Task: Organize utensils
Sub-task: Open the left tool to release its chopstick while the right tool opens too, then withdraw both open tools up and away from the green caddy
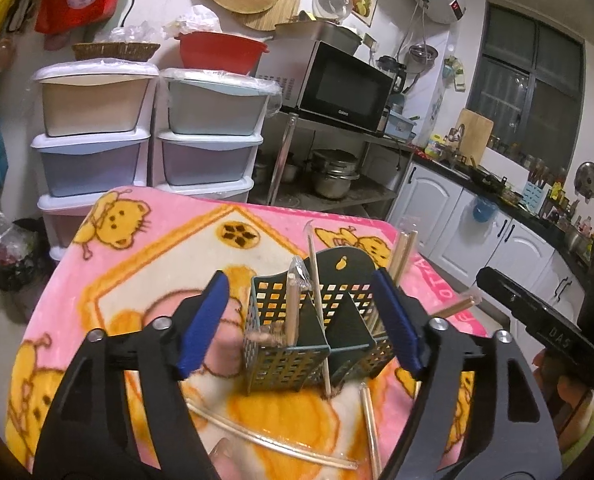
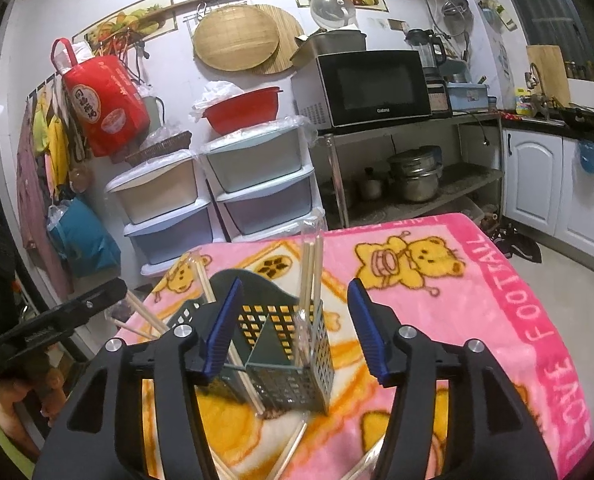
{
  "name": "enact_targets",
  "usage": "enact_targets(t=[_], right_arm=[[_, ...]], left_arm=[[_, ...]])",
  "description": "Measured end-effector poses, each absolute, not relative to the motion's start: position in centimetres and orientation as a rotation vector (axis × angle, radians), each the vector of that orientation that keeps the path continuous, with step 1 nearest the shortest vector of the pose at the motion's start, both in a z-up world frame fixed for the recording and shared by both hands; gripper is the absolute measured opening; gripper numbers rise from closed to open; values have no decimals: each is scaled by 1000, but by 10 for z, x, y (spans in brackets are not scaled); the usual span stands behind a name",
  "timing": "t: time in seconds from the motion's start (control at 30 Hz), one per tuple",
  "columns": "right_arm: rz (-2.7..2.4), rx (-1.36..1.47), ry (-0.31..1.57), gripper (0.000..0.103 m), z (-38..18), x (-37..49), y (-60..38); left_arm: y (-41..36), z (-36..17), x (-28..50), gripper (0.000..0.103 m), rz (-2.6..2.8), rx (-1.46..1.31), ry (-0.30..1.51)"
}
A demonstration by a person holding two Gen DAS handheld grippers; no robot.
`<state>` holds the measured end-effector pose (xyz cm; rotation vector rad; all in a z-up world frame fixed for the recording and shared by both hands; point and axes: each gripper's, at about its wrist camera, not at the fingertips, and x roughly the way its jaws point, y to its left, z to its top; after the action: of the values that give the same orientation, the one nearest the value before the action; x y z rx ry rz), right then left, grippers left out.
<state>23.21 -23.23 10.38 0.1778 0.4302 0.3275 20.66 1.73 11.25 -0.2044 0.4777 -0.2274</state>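
Observation:
A dark green perforated utensil holder (image 1: 297, 344) with compartments stands on the pink bear blanket (image 1: 137, 264). Wrapped wooden chopsticks (image 1: 293, 304) stand in it. More wrapped chopsticks (image 1: 369, 424) lie on the blanket in front of it. My left gripper (image 1: 303, 326) is open and empty, with the holder between its blue pads. In the right wrist view the holder (image 2: 293, 360) stands between the fingers of my open, empty right gripper (image 2: 295, 330); chopsticks (image 2: 311, 276) stick up from it, and others (image 2: 285, 456) lie below.
Plastic drawer units (image 1: 149, 136), a metal shelf with a microwave (image 1: 337, 84) and pots stand behind the table. White cabinets and a cluttered counter (image 1: 497, 200) run along the right. The right gripper's body (image 1: 537, 320) shows at the left view's right edge.

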Motion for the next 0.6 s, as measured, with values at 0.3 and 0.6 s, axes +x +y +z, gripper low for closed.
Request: enact_targets(t=[0.3, 0.6], right_arm=[[343, 167, 443, 67, 100, 220, -230], [347, 156, 461, 70, 95, 211, -233]], left_arm=[[20, 113, 192, 92, -227, -208, 475], [29, 103, 172, 92, -200, -216, 491]])
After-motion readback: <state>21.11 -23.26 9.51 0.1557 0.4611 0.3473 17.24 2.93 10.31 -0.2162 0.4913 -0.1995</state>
